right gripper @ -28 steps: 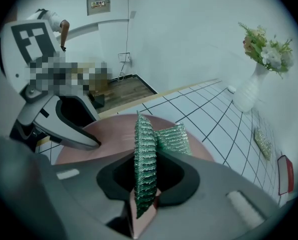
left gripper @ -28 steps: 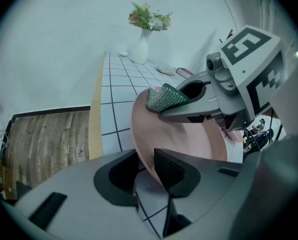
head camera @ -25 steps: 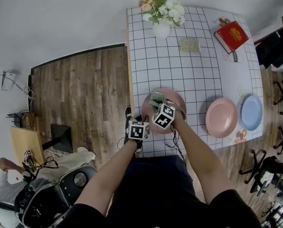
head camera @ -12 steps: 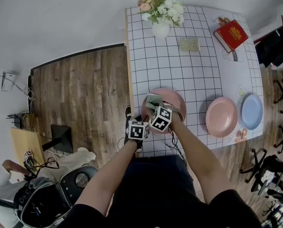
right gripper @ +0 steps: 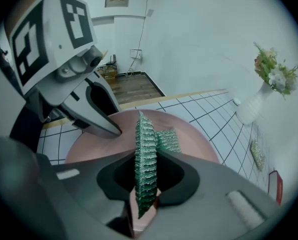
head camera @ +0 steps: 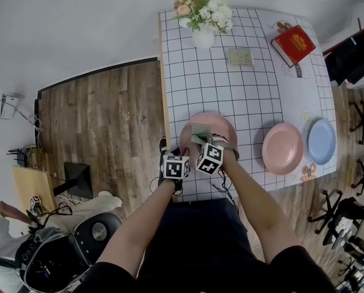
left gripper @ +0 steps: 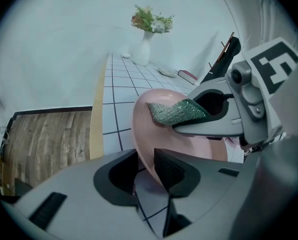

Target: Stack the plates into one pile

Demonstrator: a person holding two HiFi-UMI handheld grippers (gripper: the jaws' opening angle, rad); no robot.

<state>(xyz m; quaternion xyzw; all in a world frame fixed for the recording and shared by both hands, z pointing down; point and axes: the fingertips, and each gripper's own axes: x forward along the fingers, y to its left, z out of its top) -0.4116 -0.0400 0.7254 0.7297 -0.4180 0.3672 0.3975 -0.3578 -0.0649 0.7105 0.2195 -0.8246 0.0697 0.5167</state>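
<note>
A pink plate (head camera: pixel 214 125) lies at the table's near left corner. My left gripper (head camera: pixel 183 154) is shut on its near rim, and in the left gripper view the pink plate (left gripper: pixel 164 139) rises tilted from between the jaws of the left gripper (left gripper: pixel 146 165). My right gripper (head camera: pixel 201 138) is shut on a green scouring sponge (head camera: pixel 200 133) and holds it over the plate's face. In the right gripper view the sponge (right gripper: pixel 145 159) stands edge-on in the right gripper (right gripper: pixel 145 176). A second pink plate (head camera: pixel 283 149) and a blue plate (head camera: pixel 322 141) lie flat at the right.
On the white grid tablecloth (head camera: pixel 255 90) stand a flower vase (head camera: pixel 203 36), a red book (head camera: pixel 294 44) and another sponge (head camera: pixel 240 56) at the far end. The table's left edge (head camera: pixel 163 102) drops to wooden floor. Chairs stand to the right.
My right gripper has rolled a little with the sponge against the plate. The left gripper and the plate's rim have kept still.
</note>
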